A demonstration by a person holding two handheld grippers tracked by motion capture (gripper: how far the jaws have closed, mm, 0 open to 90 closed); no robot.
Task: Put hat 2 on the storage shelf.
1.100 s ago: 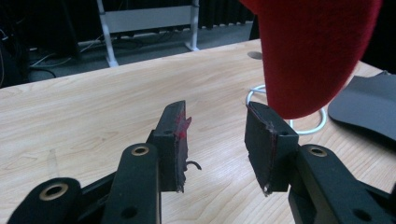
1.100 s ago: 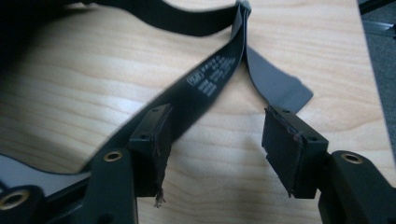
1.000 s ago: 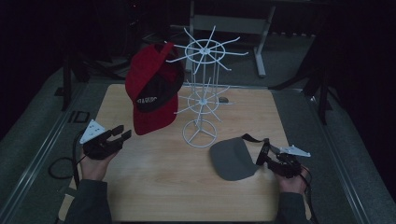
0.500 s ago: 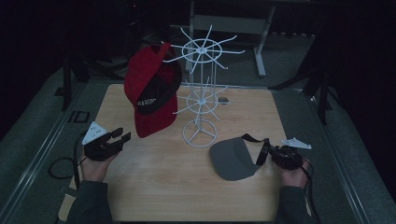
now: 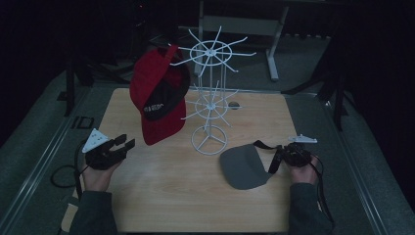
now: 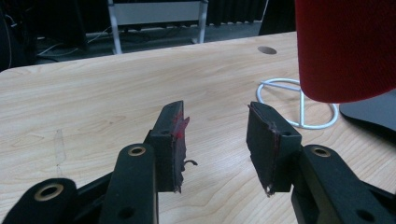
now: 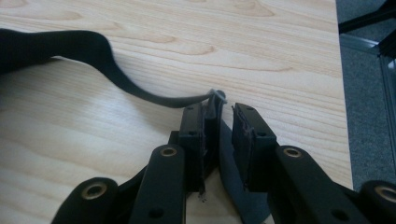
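One strap [image 7: 107, 65] end sits between the closing jaws of the right hand-held gripper [image 5: 288, 155]; the grey cap [image 5: 243, 167] lies leftward, toward the table's middle.

red cap [image 6: 345, 46]: in the left gripper view cut off by the top and right edges; just a red slab at upper right.
cap print [image 5: 155, 106]: white lettering, too small to read.
strap [image 7: 70, 51]: runs off the left edge of the right gripper view; blurred.
strap in jaws: a sliver of gap shows beside it; whether the pads press it cannot be told.
grey cap [image 6: 373, 112]: clipped at the right edge.
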